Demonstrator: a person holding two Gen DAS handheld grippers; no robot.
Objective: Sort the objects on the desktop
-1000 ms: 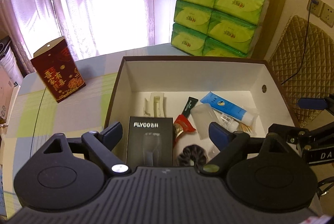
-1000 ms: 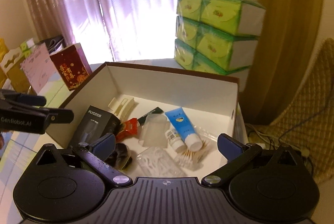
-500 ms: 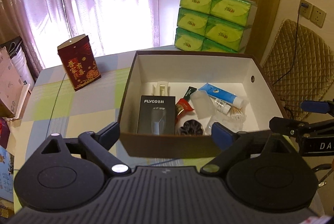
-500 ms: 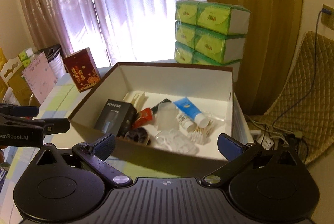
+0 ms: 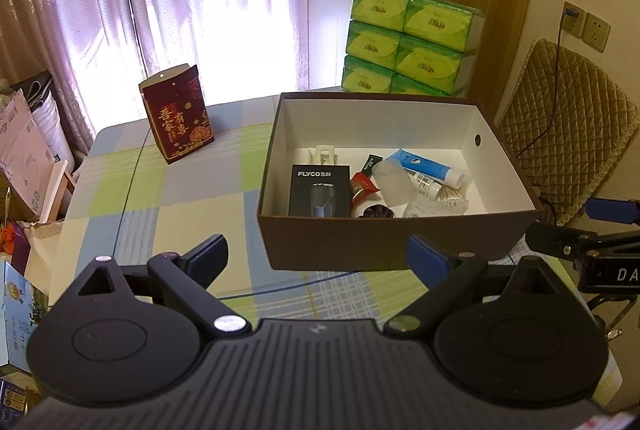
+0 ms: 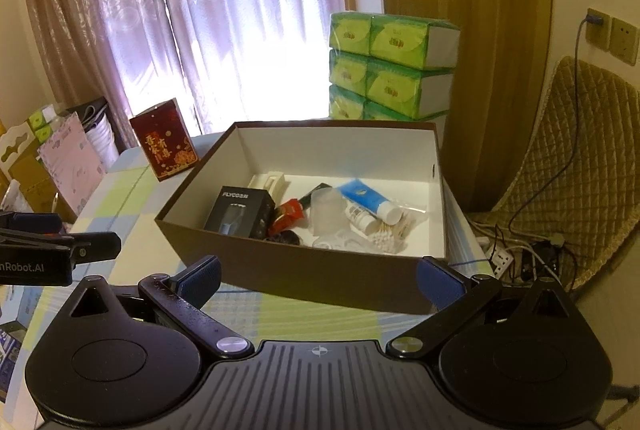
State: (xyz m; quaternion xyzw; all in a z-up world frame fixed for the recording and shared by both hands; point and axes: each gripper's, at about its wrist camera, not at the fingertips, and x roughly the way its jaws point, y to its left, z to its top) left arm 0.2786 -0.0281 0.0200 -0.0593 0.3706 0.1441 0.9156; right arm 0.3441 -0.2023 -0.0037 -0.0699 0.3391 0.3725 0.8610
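Observation:
A brown box (image 5: 392, 246) with a white inside stands on the checked tablecloth. In it lie a black FLYCO carton (image 5: 318, 189), a blue tube (image 5: 430, 167), a red sachet (image 5: 362, 185), a dark hair tie (image 5: 376, 212), a white clip (image 5: 322, 154) and cotton swabs (image 5: 450, 194). My left gripper (image 5: 318, 258) hovers open in front of the box's near wall, nothing between its fingers. My right gripper (image 6: 320, 280) is also open and empty, near the box (image 6: 304, 270); the FLYCO carton (image 6: 240, 209) and blue tube (image 6: 370, 199) show inside.
A dark red gift carton (image 5: 176, 113) stands upright at the table's far left. Green tissue packs (image 5: 408, 45) are stacked behind the box. A quilted chair (image 5: 560, 133) with a cable sits right. Bags and cartons (image 5: 24, 157) crowd the floor left of the table.
Both grippers have drawn back and up from over the box, which now shows whole and farther away. Both stay wide open and empty.

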